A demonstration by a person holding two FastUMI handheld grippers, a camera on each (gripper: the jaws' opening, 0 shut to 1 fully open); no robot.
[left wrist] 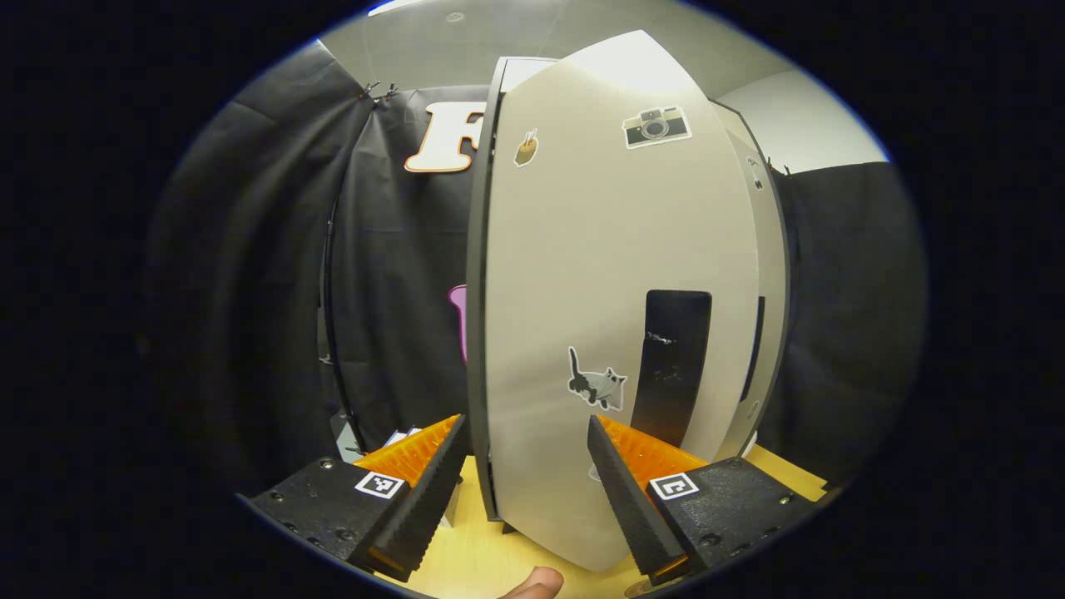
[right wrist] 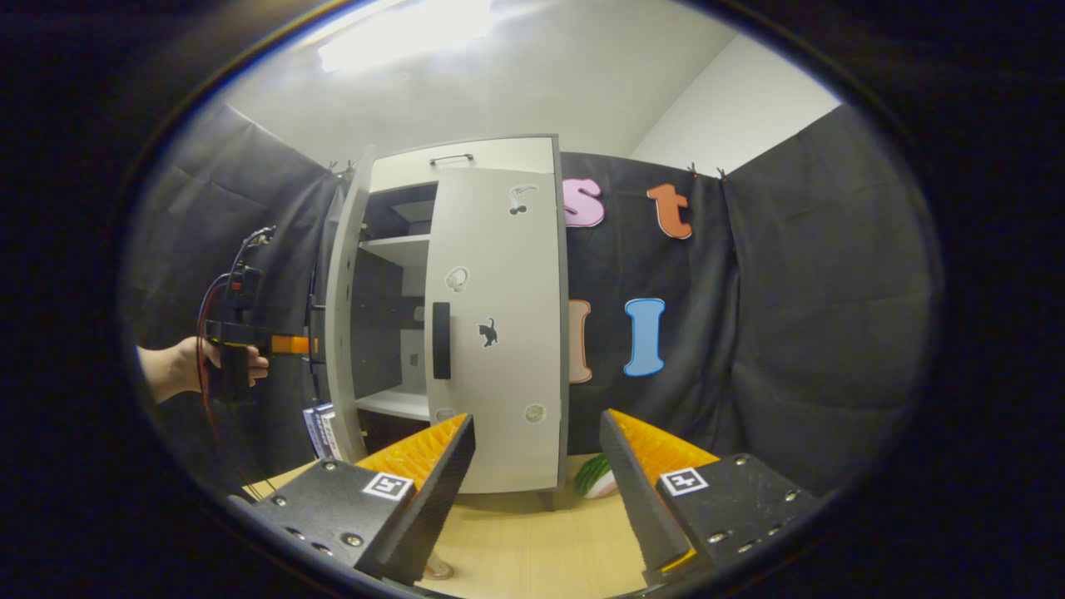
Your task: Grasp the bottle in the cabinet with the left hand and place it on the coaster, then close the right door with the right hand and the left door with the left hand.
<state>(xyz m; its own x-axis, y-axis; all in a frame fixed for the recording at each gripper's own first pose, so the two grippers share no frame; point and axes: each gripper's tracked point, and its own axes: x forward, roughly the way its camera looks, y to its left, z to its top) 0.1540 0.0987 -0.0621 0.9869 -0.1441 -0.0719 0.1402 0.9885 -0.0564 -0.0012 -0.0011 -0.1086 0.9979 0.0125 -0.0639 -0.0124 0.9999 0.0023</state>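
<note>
I'm looking along my left tongs [left wrist: 524,453] straight at the outer face of the cabinet's left door [left wrist: 616,316], very close up. The tongs are released, fingers spread wide, with the door's near edge sitting in the gap between them; I can't tell whether either finger actually touches it. There's a dark handle [left wrist: 672,366] on the door, plus a cat sticker [left wrist: 596,384] low down and a camera sticker [left wrist: 656,126] up top.

From my right tongs [right wrist: 537,466], also released and holding nothing, I see the whole cabinet [right wrist: 462,158] standing on the desk [right wrist: 532,541]. The right door [right wrist: 499,333] looks shut, flat across the front. The left door [right wrist: 343,316] stands ajar, shelves [right wrist: 399,248] visible behind it. Off to the left, a hand [right wrist: 179,366] holds the other tongs [right wrist: 291,344] against that open door's outer side.

The bottle: something small at the bottom edge, beside my left finger, may be it, but it's too cut off to say. A green-and-white thing [right wrist: 595,478] lies on the desk by the cabinet's base.
</note>
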